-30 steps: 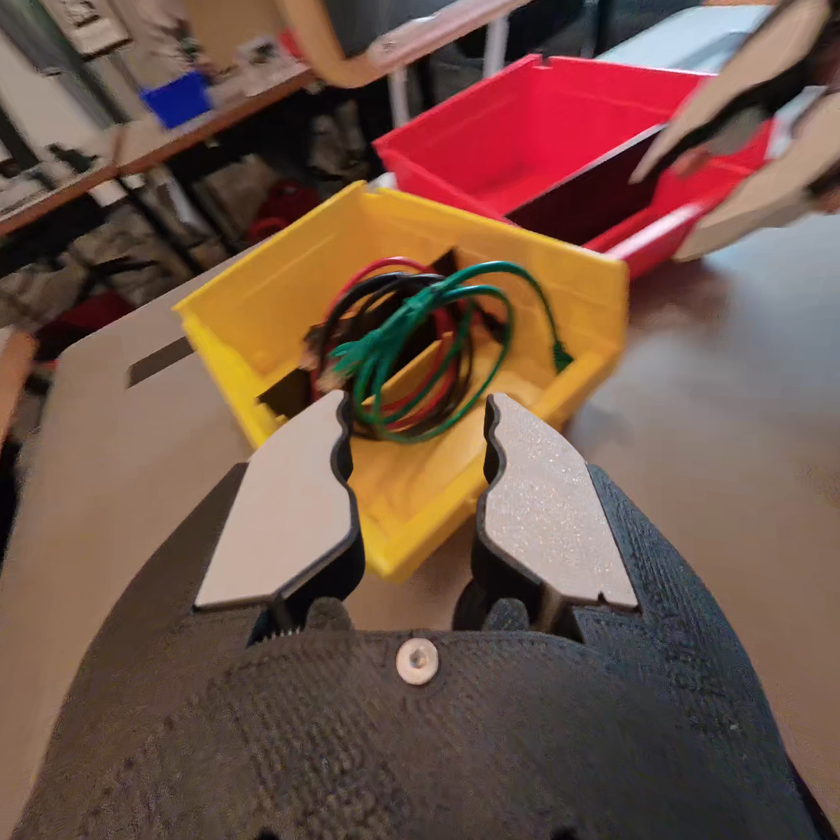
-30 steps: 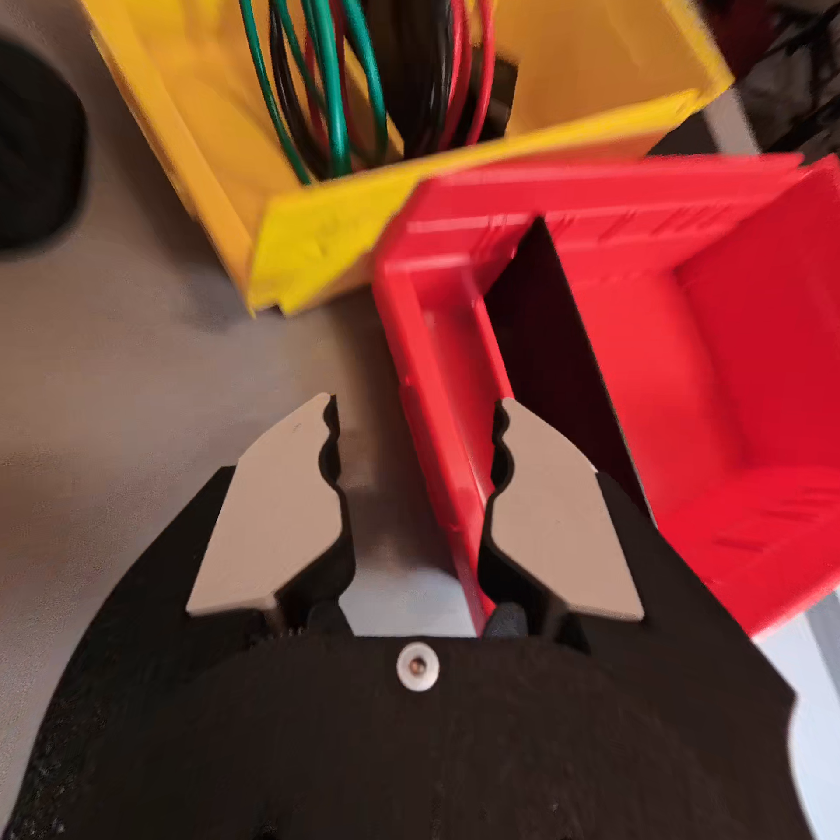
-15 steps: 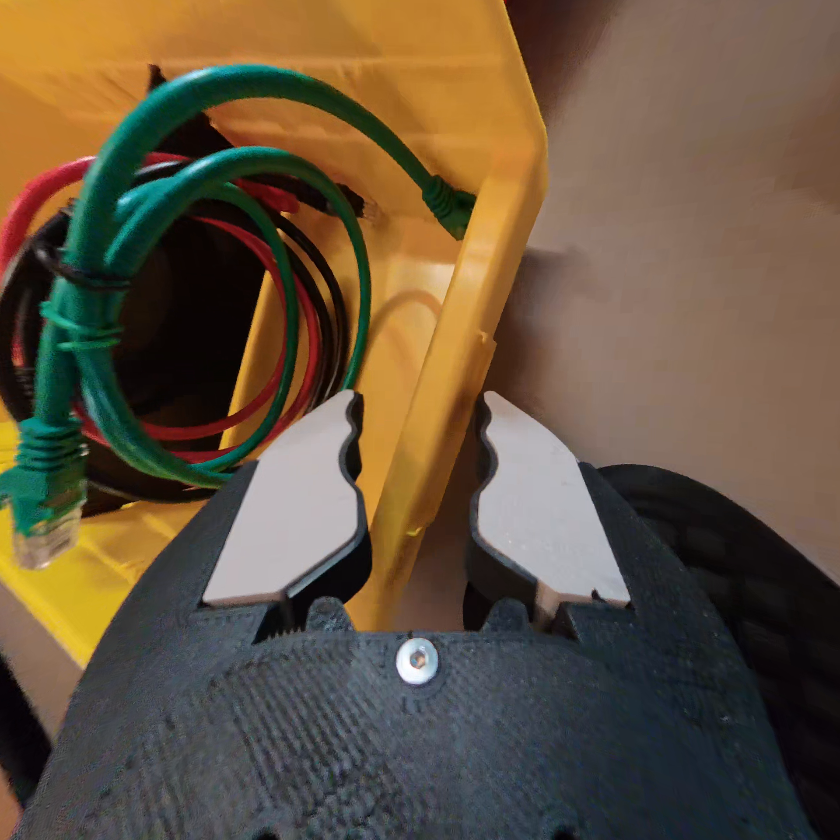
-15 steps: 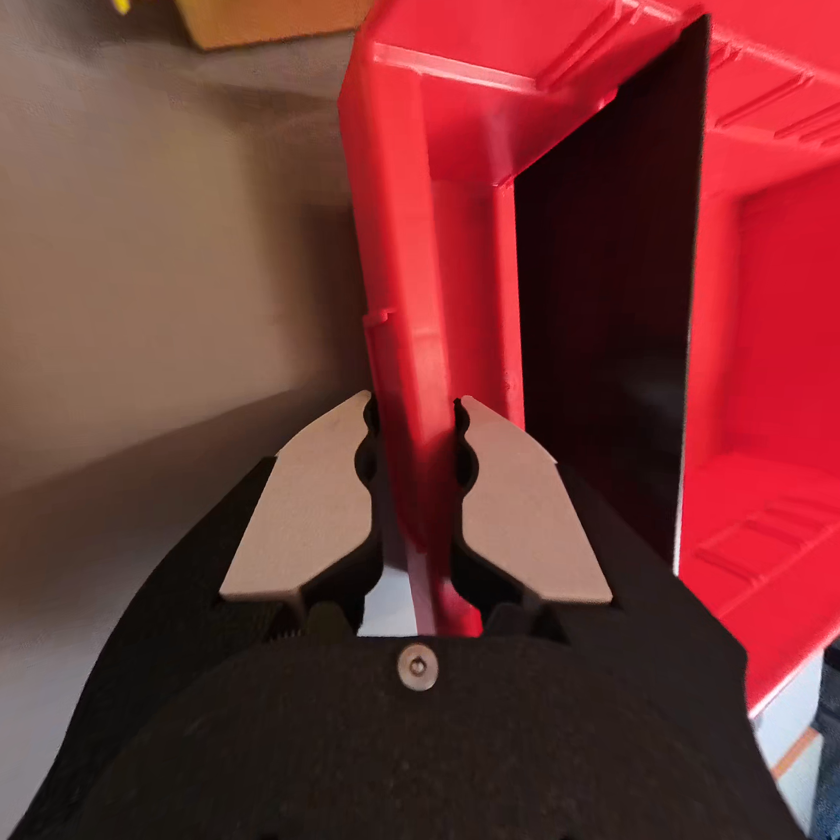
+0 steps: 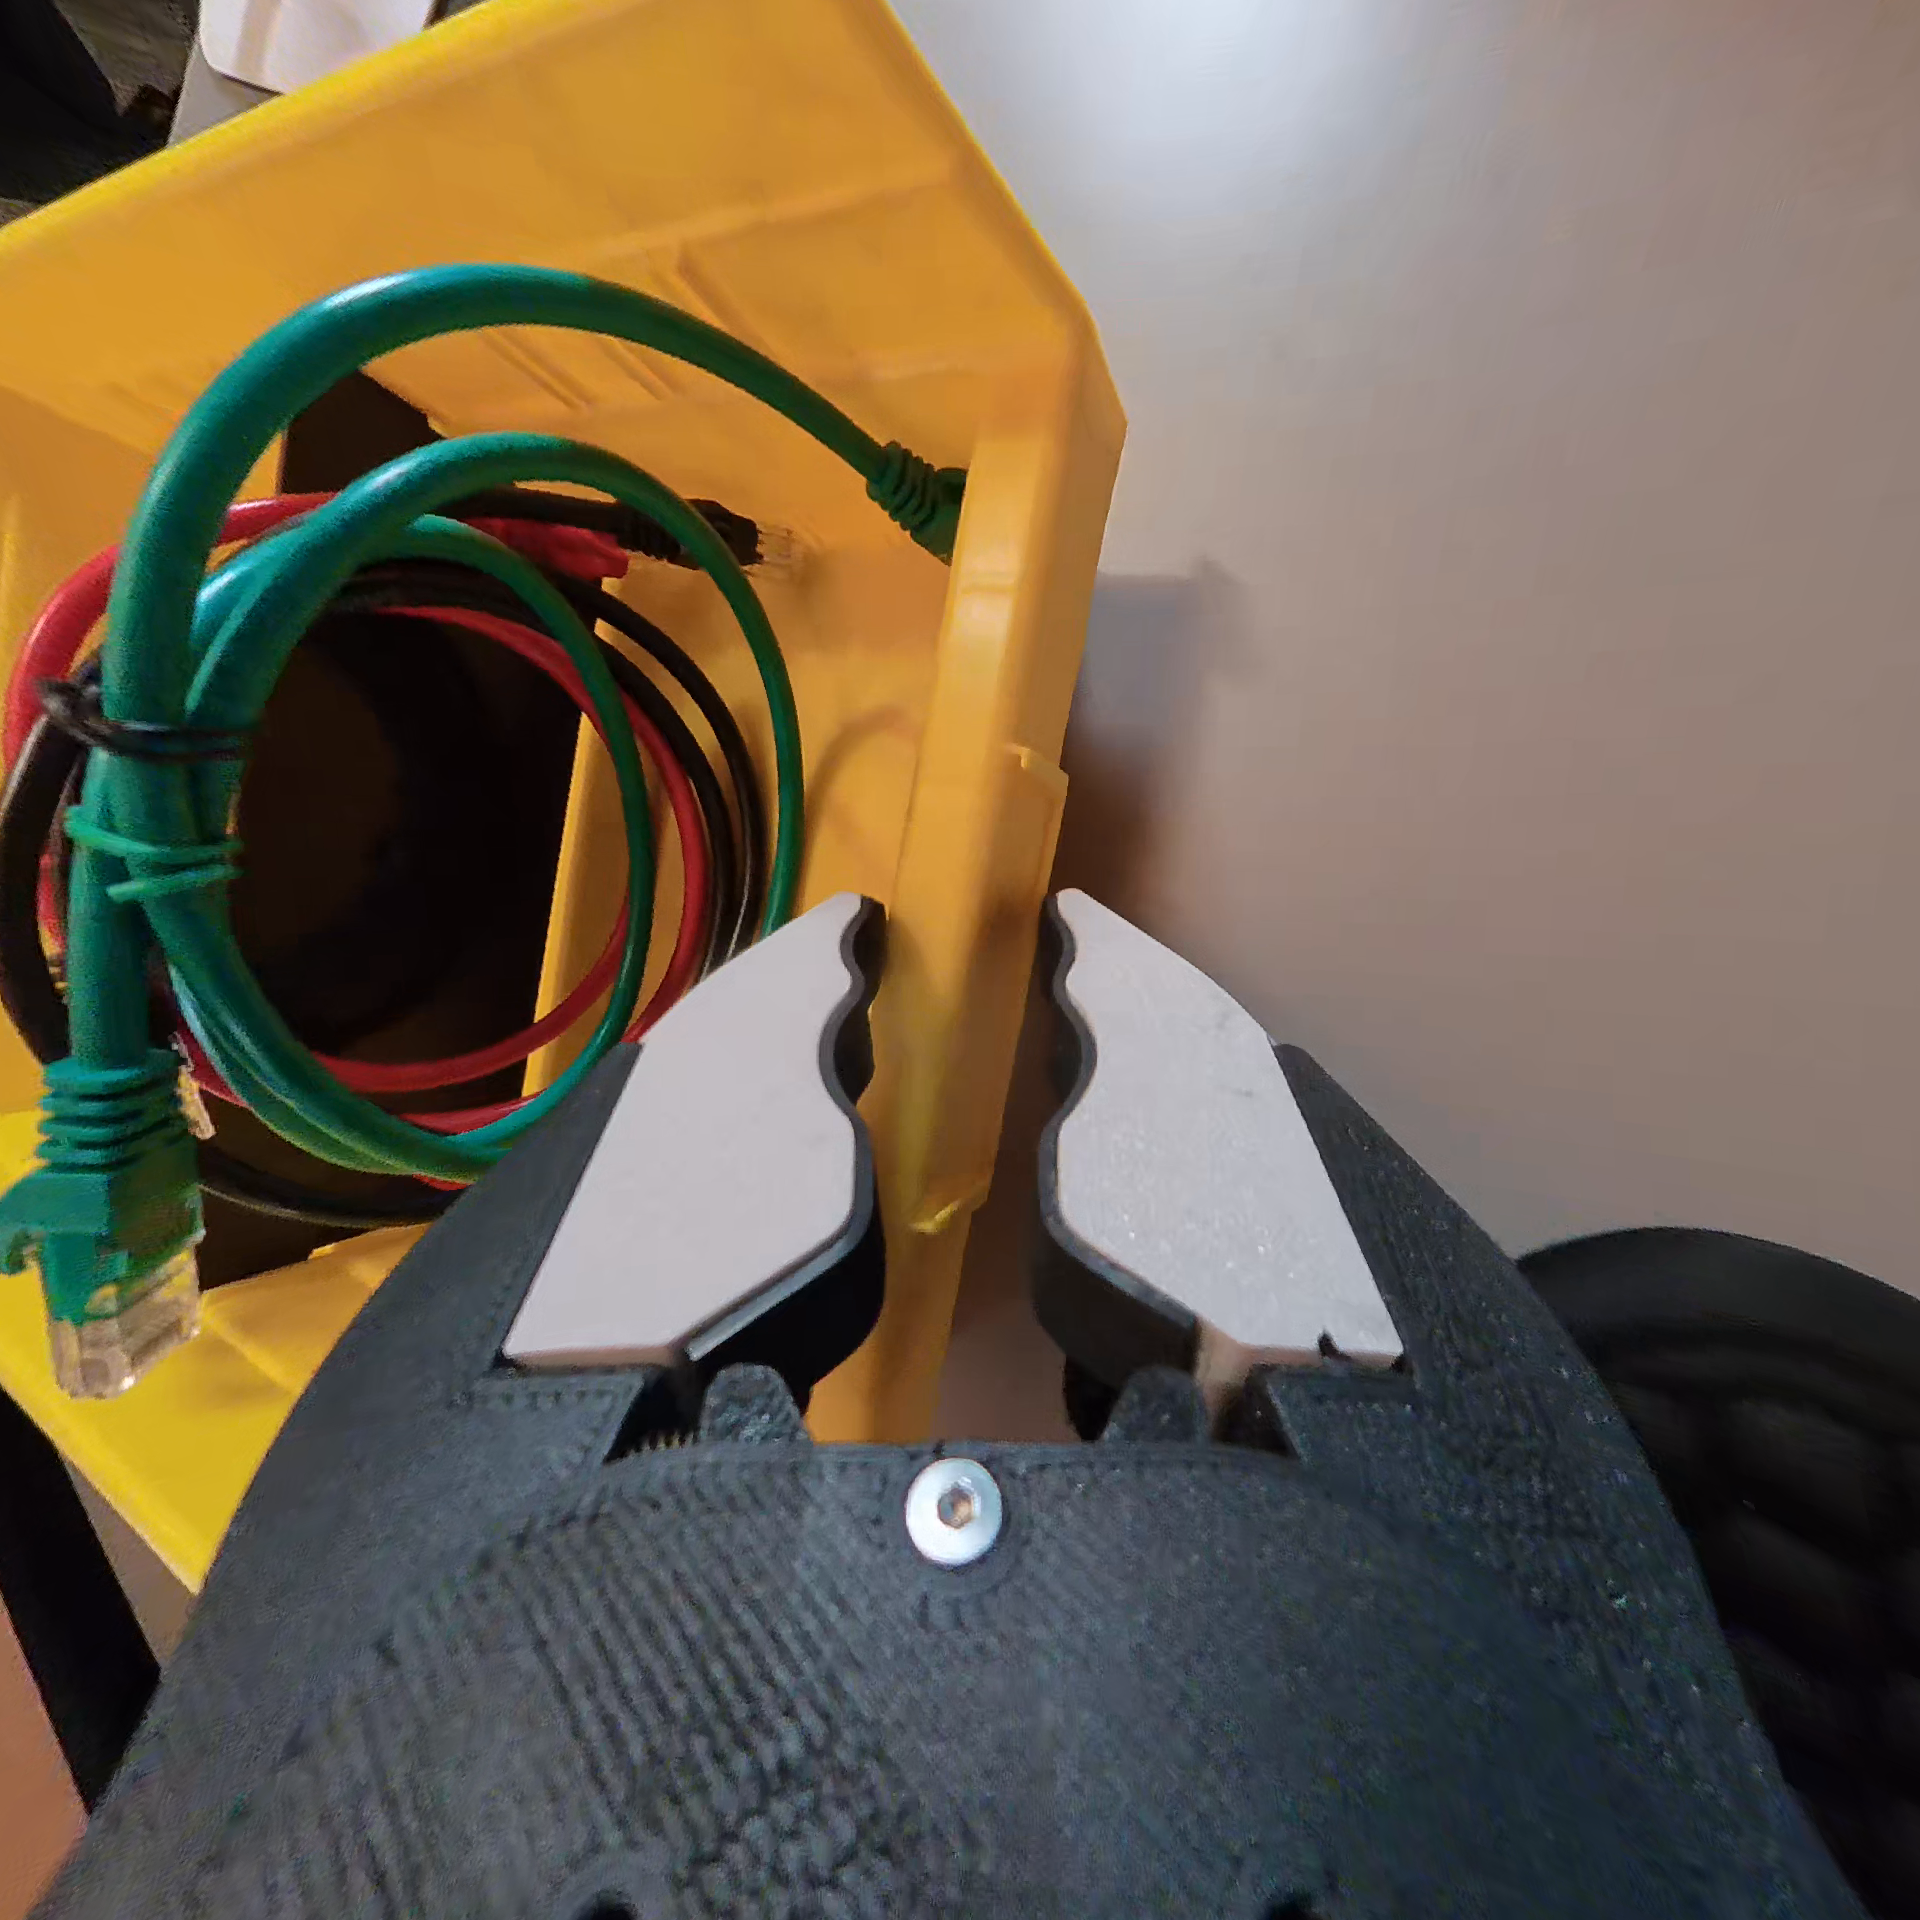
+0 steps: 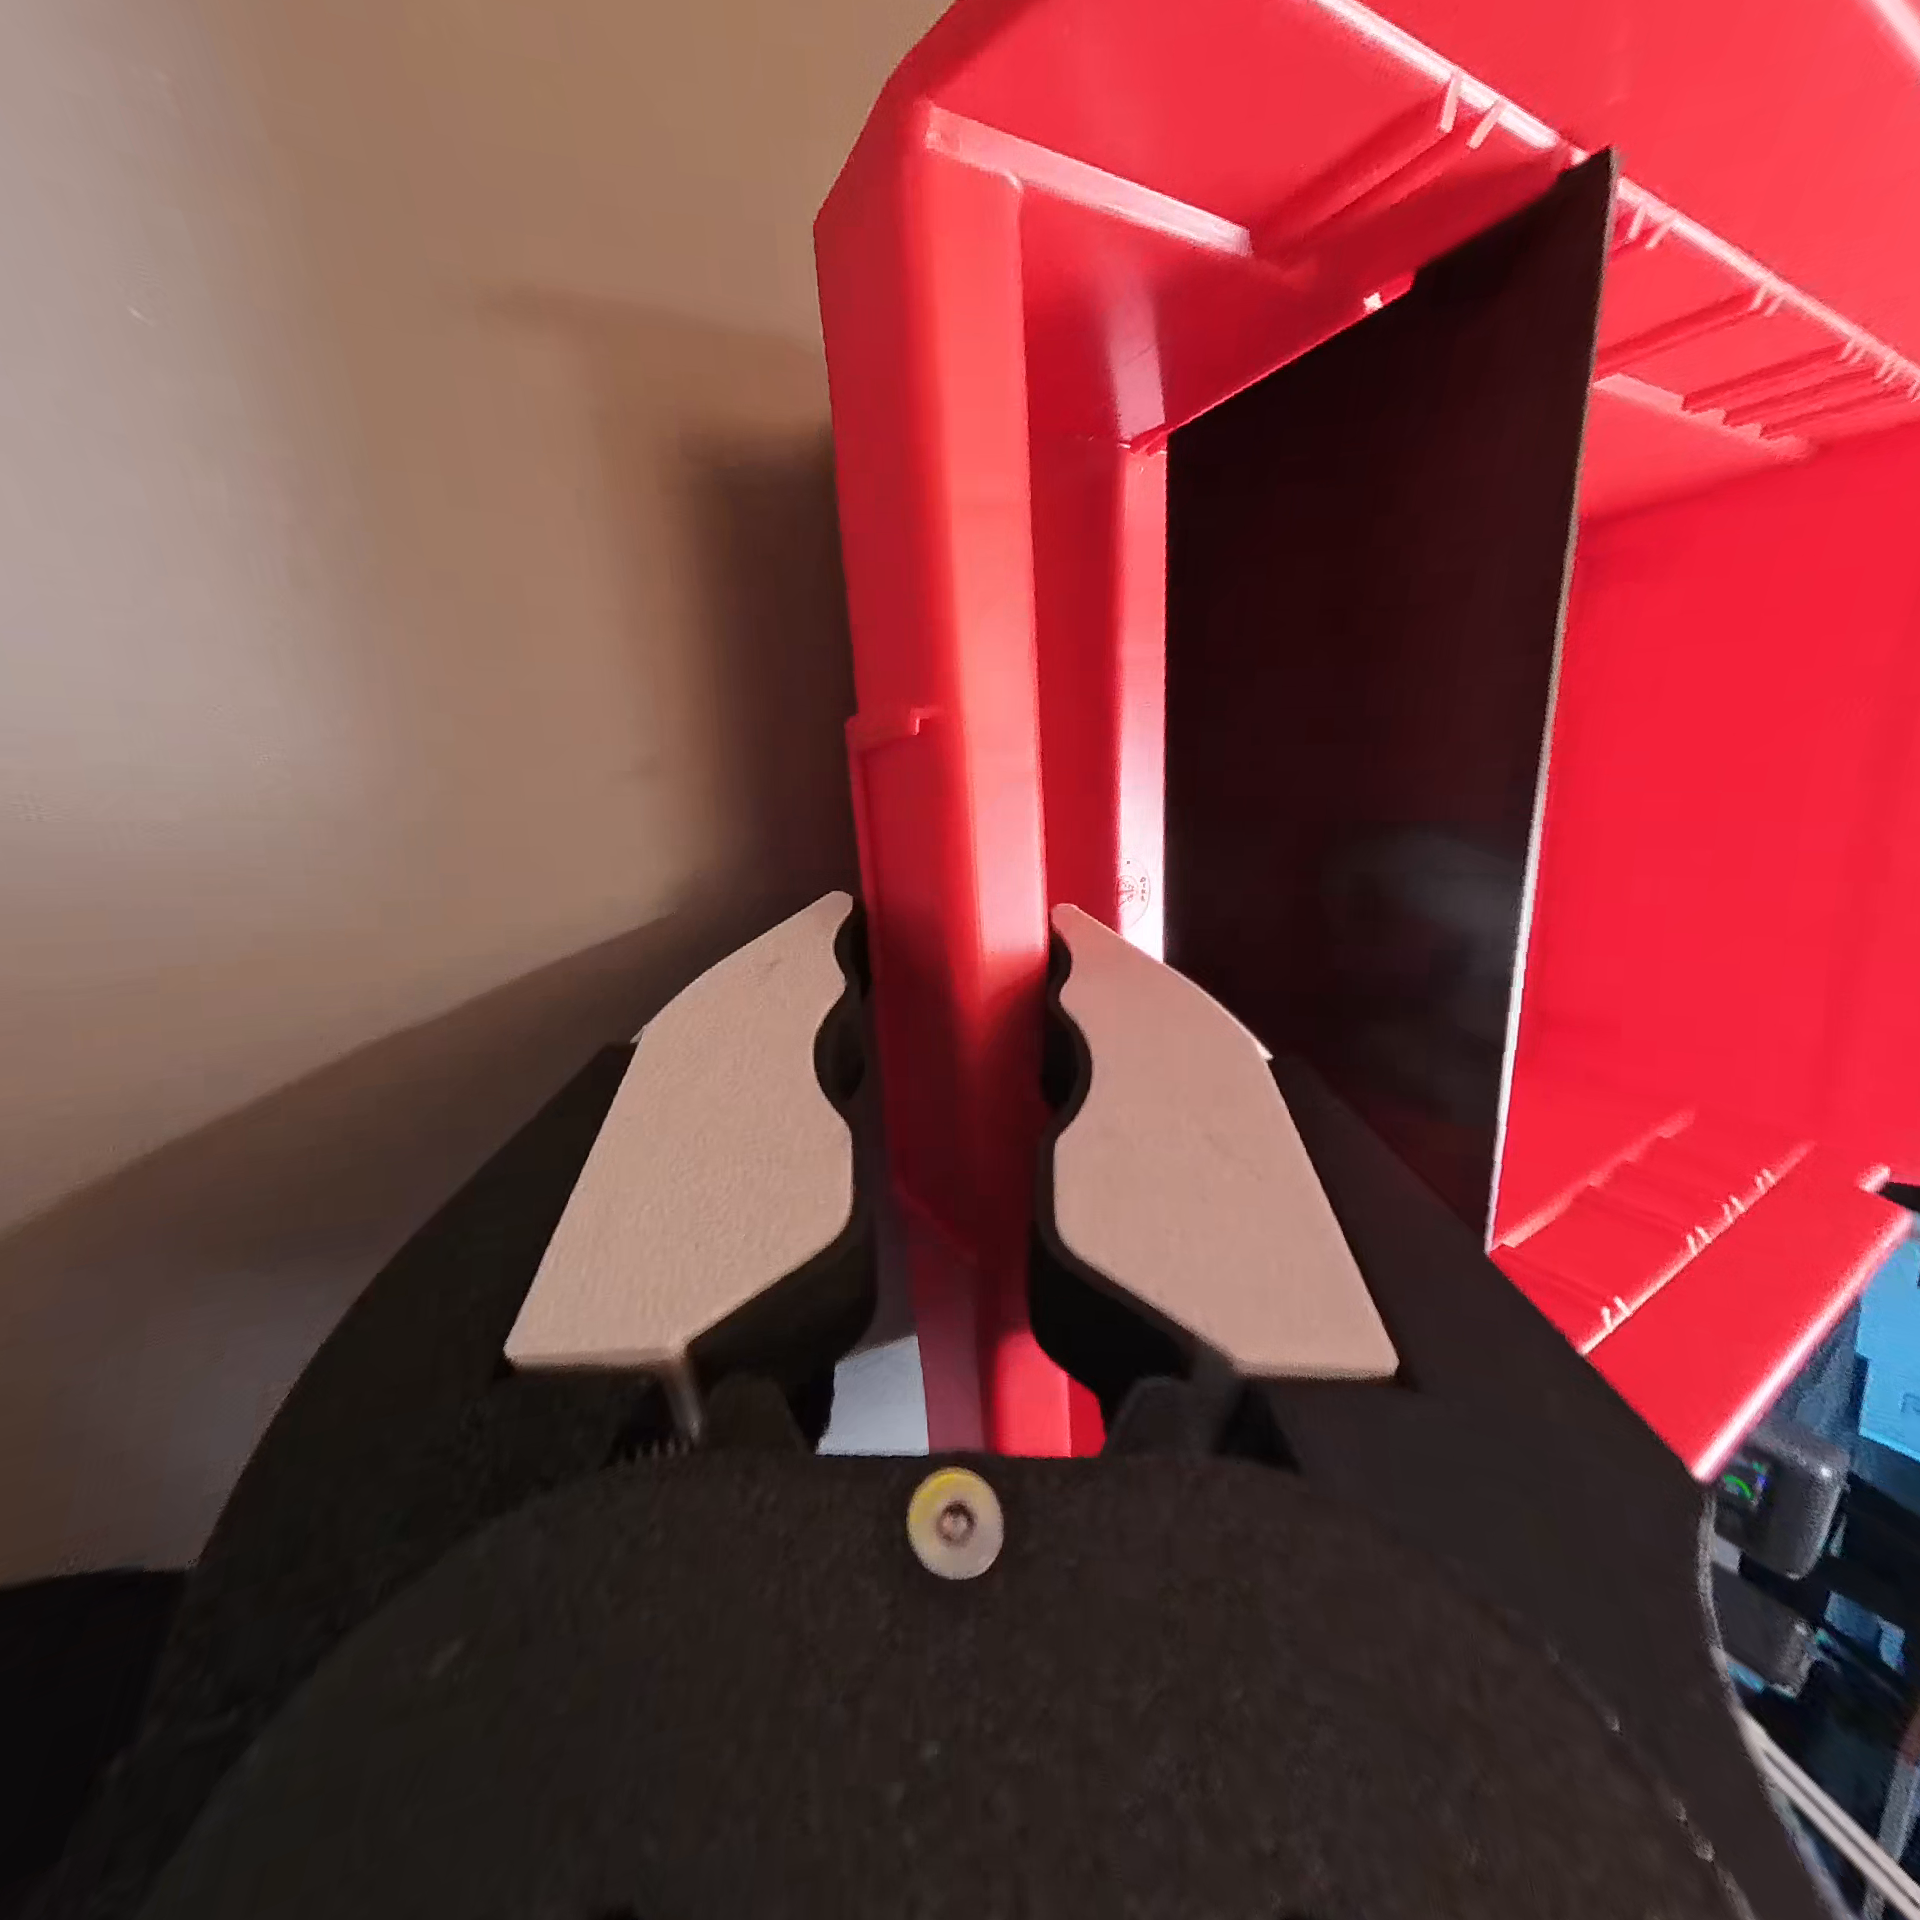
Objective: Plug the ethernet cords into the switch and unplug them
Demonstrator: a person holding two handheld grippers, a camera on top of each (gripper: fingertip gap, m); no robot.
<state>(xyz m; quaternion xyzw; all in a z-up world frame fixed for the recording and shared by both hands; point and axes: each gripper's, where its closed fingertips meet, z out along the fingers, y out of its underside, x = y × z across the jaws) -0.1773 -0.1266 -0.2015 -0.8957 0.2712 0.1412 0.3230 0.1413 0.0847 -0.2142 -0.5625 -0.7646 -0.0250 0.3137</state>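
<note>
A yellow bin [image 5: 997, 675] holds coiled ethernet cords: a green cord [image 5: 499, 301] with a plug [image 5: 114, 1278] hanging at the left, a red cord [image 5: 675, 852] and a black cord [image 5: 727, 779]. My left gripper [image 5: 961, 914] is shut on the yellow bin's right wall, one finger inside and one outside. My right gripper [image 6: 951, 920] is shut on the left wall of an empty red bin [image 6: 935, 520]. No switch is in view.
A black divider panel [image 6: 1371, 727] stands inside the red bin. Both bins sit on a beige table [image 5: 1507, 520]. A black body [image 5: 1766, 1455], probably the other gripper, lies at the lower right of the left wrist view. Clutter [image 6: 1818, 1507] shows beyond the table edge. My right fingertips sit around 40 cm from my left ones.
My left gripper moved in over the yellow bin's right wall and closed on it. My right gripper closed on the red bin's left wall and has held it since half a second ago.
</note>
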